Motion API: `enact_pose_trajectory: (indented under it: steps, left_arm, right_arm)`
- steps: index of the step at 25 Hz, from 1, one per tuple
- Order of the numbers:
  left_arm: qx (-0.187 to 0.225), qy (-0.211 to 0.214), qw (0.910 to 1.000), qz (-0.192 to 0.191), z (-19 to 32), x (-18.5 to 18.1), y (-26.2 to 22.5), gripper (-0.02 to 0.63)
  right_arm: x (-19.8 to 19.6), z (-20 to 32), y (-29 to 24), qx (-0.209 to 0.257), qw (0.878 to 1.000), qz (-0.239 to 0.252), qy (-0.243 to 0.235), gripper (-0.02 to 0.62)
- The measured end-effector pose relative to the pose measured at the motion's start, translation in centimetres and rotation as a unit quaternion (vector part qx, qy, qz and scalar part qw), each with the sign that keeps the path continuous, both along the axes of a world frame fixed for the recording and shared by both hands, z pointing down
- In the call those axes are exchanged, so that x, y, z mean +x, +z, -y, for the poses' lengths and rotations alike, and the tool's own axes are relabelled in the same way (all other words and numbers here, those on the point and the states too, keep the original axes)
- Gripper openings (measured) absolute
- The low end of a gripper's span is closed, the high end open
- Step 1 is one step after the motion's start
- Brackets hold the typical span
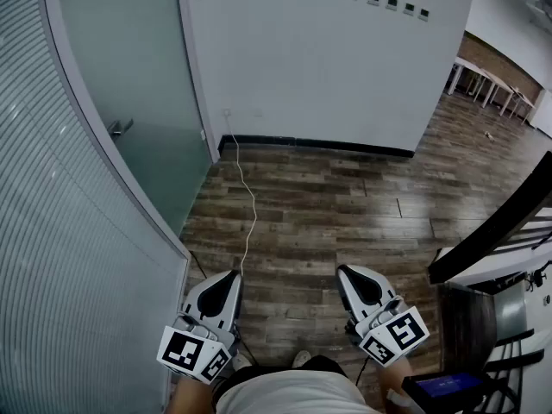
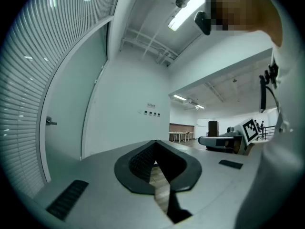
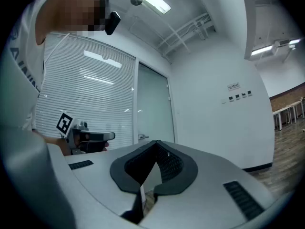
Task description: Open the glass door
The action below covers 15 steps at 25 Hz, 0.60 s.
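The frosted glass door (image 1: 129,84) stands shut at the upper left of the head view, with a small metal handle (image 1: 121,128) on it. Both grippers hang low near my body, well short of the door. My left gripper (image 1: 229,276) is shut with nothing between its tips, and so is my right gripper (image 1: 347,272). In the left gripper view the door (image 2: 66,128) and its handle (image 2: 50,122) lie far off to the left of the closed left gripper (image 2: 155,143). The right gripper (image 3: 156,143) faces the door (image 3: 152,109), whose handle (image 3: 141,137) shows just above the tips.
A wall of striped blinds (image 1: 60,257) curves along my left side. A white wall (image 1: 328,59) stands ahead, and a white cable (image 1: 250,205) trails over the wood floor (image 1: 345,205). A dark railing (image 1: 492,231) is at my right. Tables (image 1: 492,80) stand far right.
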<state>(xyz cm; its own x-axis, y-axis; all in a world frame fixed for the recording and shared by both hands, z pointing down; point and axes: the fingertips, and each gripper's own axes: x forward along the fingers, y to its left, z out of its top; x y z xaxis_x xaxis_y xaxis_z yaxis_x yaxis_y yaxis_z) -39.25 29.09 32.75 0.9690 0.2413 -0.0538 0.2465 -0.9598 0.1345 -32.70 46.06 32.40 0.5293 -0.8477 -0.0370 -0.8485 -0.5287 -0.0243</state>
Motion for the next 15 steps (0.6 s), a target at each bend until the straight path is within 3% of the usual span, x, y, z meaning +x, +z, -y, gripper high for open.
enact_pose_trajectory:
  steps: [7, 15]
  left_arm:
    - [0.009, -0.02, 0.9998, -0.003, -3.9, 1.4, 0.1, -0.002]
    - [0.01, -0.046, 0.9989, -0.003, -3.0, 4.9, 0.4, -0.002]
  right_arm:
    - [3.4, -4.1, 1.0, 0.006, 1.0, 0.014, -0.013, 0.0]
    - [6.8, -3.8, 1.5, 0.007, 0.999, 0.011, -0.038, 0.0]
